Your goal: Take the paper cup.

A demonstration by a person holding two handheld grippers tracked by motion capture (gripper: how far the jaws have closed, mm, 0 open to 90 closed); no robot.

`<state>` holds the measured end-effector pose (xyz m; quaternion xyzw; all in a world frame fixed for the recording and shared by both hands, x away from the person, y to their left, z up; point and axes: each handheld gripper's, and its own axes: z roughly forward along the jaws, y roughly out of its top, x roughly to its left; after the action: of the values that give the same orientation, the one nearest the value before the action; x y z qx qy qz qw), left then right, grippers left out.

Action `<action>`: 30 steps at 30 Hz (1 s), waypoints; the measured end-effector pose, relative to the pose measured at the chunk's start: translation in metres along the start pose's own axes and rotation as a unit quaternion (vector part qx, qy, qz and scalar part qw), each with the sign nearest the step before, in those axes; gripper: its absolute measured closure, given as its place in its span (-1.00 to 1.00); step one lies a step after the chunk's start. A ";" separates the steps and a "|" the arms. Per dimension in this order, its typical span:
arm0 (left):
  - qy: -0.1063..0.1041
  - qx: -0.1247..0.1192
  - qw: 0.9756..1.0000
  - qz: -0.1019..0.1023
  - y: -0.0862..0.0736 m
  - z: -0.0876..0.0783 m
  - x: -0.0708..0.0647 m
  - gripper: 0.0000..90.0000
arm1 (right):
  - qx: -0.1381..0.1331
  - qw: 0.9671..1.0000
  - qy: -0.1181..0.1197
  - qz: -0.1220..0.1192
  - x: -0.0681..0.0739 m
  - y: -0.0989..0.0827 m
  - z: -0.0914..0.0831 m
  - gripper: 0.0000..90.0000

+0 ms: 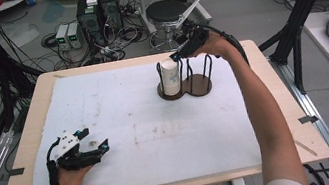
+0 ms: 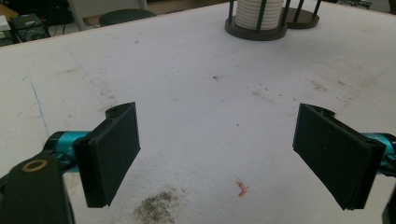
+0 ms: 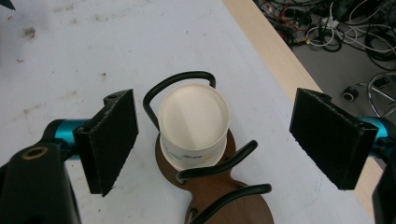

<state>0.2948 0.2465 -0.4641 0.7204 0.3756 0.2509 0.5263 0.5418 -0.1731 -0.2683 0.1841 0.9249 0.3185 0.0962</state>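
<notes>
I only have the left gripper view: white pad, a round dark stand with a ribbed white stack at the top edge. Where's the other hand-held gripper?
Observer: The right hand-held gripper hovers over the white cup stack at the far side of the table, in the high view.
Operator: Jaws open or shut?
Observer: Open. In the right gripper view they stand wide either side of the stack's top, touching nothing.
Operator: Is that stand single?
Observer: No, the wooden holder has two rings of black wire loops; the cups fill one, the ring beside it is empty.
Operator: And mine?
Observer: The left hand-held gripper sits low at the near left of the pad, open, nothing between its jaws.
</notes>
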 end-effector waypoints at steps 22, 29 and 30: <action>0.000 0.002 1.000 0.002 0.000 0.001 -0.001 -0.68 | 0.079 0.996 0.030 -0.015 0.004 0.006 0.038 -0.63; 0.000 0.004 1.000 0.003 0.000 0.001 0.000 -0.68 | 0.085 0.996 0.028 -0.015 0.005 0.007 0.044 -0.63; 0.000 0.004 1.000 0.003 0.000 0.001 0.000 -0.68 | 0.085 0.996 0.027 -0.017 0.004 0.008 0.045 -0.63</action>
<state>0.2953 0.2457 -0.4640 0.7238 0.3746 0.2510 0.5223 0.5531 -0.1410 -0.2986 0.1675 0.9539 0.2414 0.0606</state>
